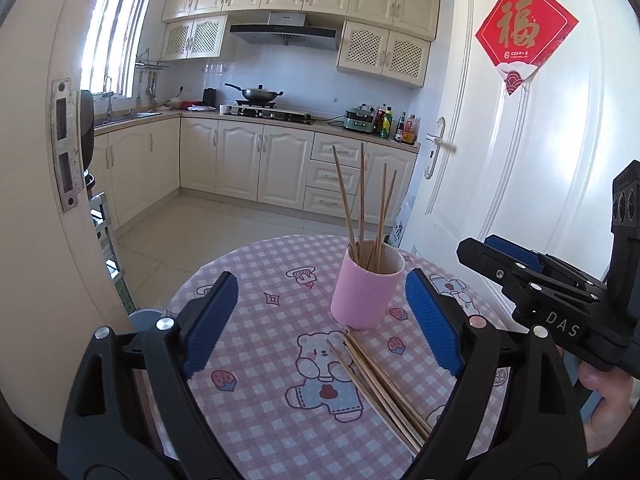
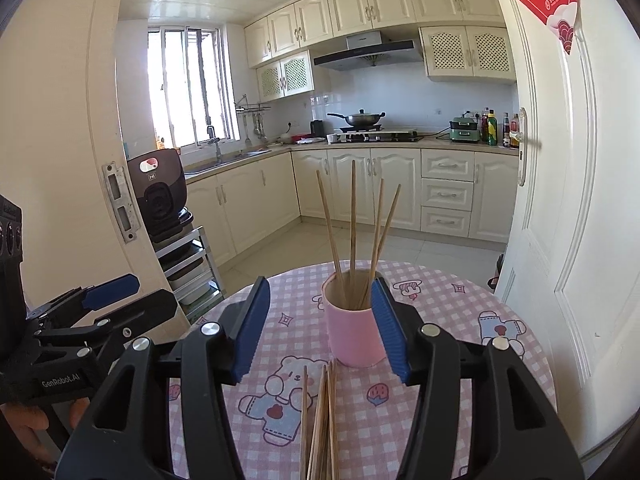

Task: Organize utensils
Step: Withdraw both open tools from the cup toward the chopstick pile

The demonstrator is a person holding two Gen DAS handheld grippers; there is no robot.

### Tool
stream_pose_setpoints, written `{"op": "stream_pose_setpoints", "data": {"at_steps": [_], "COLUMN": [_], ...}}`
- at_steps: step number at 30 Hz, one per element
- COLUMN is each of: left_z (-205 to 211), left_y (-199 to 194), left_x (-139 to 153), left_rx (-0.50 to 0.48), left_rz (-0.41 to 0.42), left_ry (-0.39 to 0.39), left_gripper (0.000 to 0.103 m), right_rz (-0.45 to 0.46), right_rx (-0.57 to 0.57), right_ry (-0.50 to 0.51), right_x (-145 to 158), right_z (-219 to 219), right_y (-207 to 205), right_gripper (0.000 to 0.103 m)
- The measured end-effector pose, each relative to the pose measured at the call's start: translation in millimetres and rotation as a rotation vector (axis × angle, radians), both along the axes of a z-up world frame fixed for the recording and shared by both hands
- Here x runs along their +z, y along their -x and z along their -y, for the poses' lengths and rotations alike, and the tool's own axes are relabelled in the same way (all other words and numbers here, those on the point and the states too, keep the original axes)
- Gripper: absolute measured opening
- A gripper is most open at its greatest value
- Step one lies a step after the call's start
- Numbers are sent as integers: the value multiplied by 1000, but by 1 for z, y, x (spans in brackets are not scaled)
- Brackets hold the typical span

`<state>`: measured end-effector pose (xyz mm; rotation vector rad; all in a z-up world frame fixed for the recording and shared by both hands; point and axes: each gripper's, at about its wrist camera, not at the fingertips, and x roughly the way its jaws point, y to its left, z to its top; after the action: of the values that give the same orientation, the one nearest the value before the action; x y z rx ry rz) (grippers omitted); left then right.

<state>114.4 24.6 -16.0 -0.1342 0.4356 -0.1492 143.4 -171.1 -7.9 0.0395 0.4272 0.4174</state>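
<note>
A pink cup (image 1: 365,292) stands upright on the round table with the pink checked cloth (image 1: 256,408); several wooden chopsticks (image 1: 362,204) stand in it. More chopsticks (image 1: 380,384) lie in a loose bundle on the cloth just in front of the cup. My left gripper (image 1: 320,320) is open and empty, hovering above the table before the cup. My right gripper (image 2: 320,320) is open and empty, above the lying chopsticks (image 2: 322,420), with the cup (image 2: 354,330) between its fingertips' line of sight. Each gripper shows in the other's view: the right gripper (image 1: 500,258), the left gripper (image 2: 132,292).
A white door (image 1: 540,152) with a red decoration stands open at the right of the table. A door frame (image 1: 40,200) and a metal rack with an appliance (image 2: 164,200) are at the left. Kitchen counters and cabinets (image 1: 260,168) lie beyond.
</note>
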Motion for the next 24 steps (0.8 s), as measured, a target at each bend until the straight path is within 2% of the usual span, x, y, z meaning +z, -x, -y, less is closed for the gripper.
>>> {"op": "stream_pose_setpoints", "data": {"at_steps": [8,24], "left_z": [5,11], "left_y": [6,-19], "left_x": [-23,-83], "left_rx": [11,2], "left_rz": [-77,-298], "left_ry": [-7,47], "left_gripper": [85,85], "right_rz": [-57,-213], "right_rx": [15,36], "right_ry": [11,37], "right_x": [-21,-83], "right_z": [7,13], "right_y": [8,0], "right_gripper": [51,51]}}
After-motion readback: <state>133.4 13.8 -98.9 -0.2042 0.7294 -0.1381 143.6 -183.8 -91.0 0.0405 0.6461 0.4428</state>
